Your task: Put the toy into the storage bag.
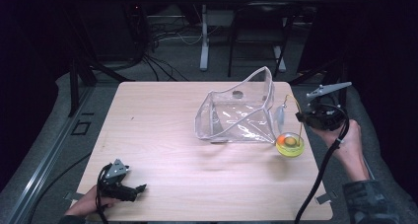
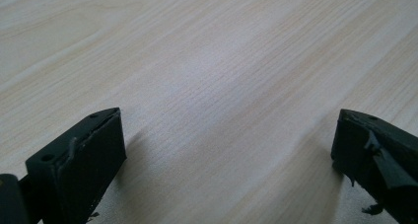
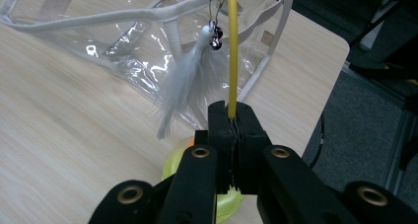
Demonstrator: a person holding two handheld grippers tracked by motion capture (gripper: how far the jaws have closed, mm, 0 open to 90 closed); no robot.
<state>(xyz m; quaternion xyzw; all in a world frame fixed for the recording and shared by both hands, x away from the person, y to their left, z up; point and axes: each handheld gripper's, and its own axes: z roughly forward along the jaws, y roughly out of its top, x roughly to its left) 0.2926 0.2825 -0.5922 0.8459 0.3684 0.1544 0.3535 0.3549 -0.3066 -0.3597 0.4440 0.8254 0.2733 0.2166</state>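
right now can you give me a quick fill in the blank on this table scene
1. The right gripper has its fingers shut on a thin ____ rod.
2. A white ____ hangs from the rod beside a small bell.
3. The left gripper is ____ over bare wood.
4. The clear bag lies on the ____.

Missing words: yellow; feather; open; table

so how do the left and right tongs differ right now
The left tongs are wide open with bare table between the jaws; the right tongs are shut on a thin yellow wand.
The left tongs sit low at the table's near left corner; the right tongs are held up off the table's right edge, beside the clear bag.
Both are black, hand-held and trail a cable.
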